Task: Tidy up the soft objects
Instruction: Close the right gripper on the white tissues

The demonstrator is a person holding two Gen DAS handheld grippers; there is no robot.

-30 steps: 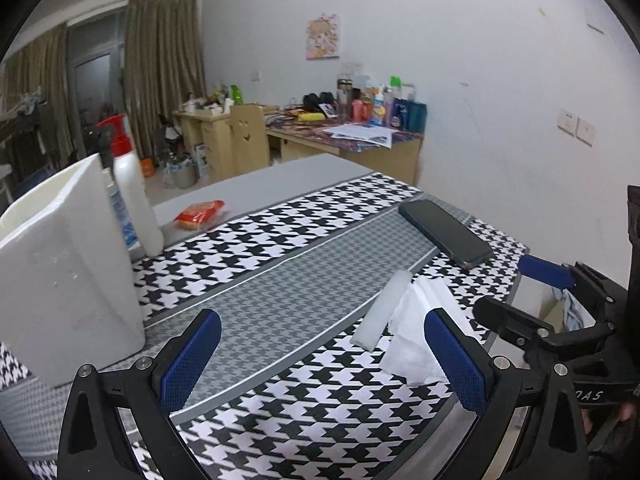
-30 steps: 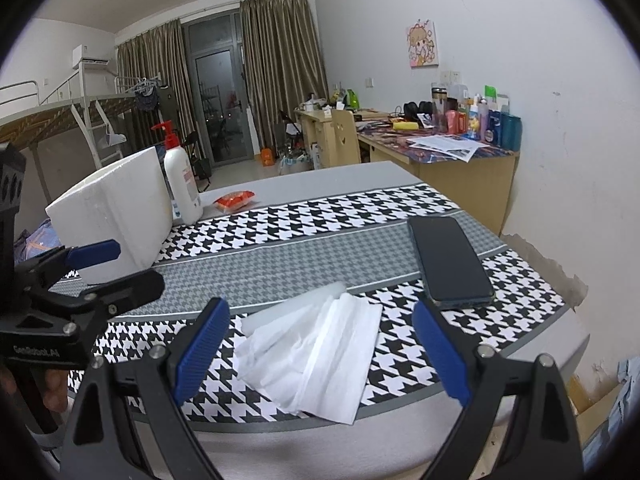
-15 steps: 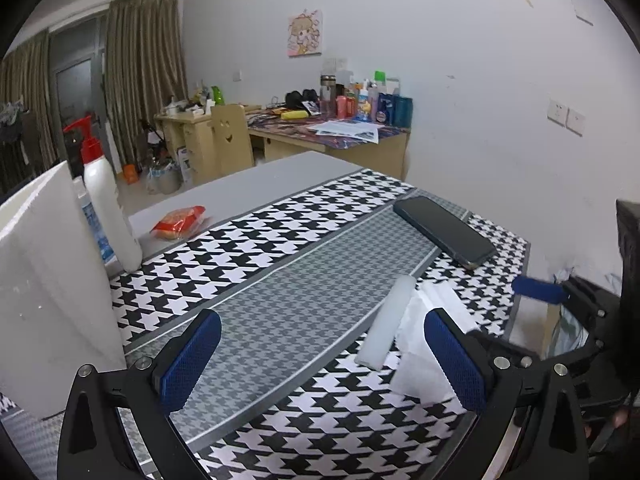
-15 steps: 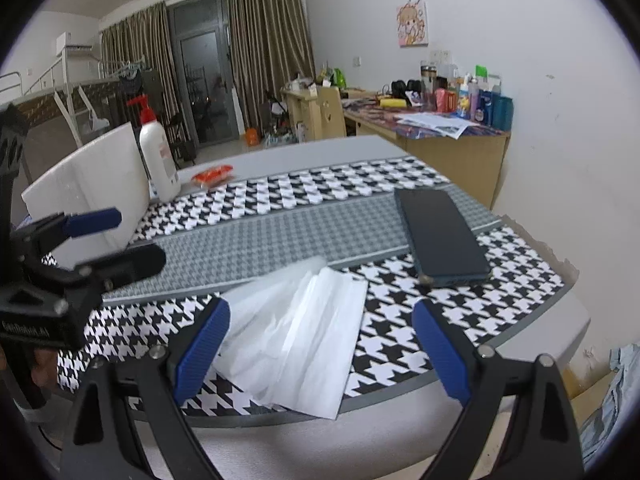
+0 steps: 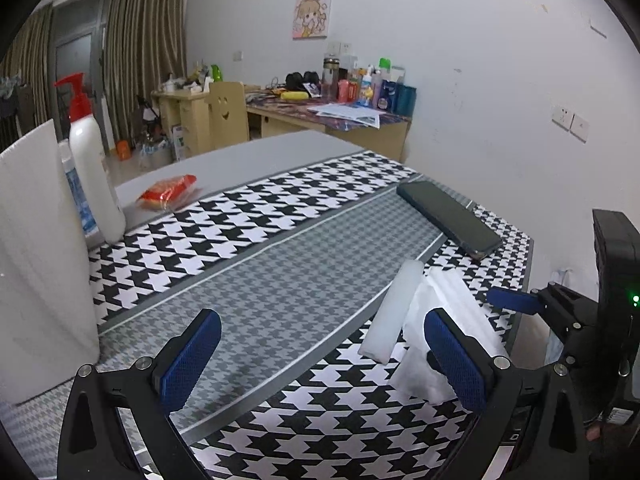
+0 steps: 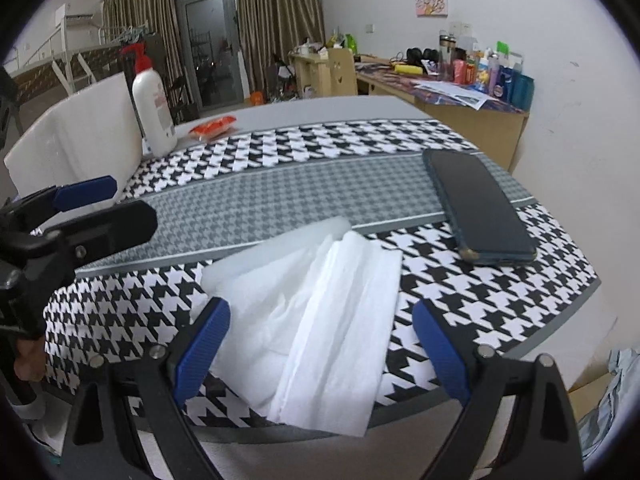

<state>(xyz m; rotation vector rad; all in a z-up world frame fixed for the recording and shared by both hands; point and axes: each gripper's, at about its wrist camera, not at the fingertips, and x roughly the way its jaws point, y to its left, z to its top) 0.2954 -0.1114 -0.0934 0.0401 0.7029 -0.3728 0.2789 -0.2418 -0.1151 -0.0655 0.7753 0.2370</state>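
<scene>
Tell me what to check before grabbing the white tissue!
1. Right tool open: ok, fingers spread wide.
2. Right tool lined up on the tissue: ok, it lies between the fingers.
3. Left tool open, holding nothing: ok.
4. Phone out of the way: ok, apart from the tissue.
5. White foam strip free of the tissue: not ok, tissue overlaps it.
6. Tissue safely on the table: cannot tell, its near edge reaches the rim.

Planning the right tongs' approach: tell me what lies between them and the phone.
In the right wrist view, the white tissue lies spread between the open right tongs and the phone, its far corner stopping short of the phone on the houndstooth cloth.
</scene>
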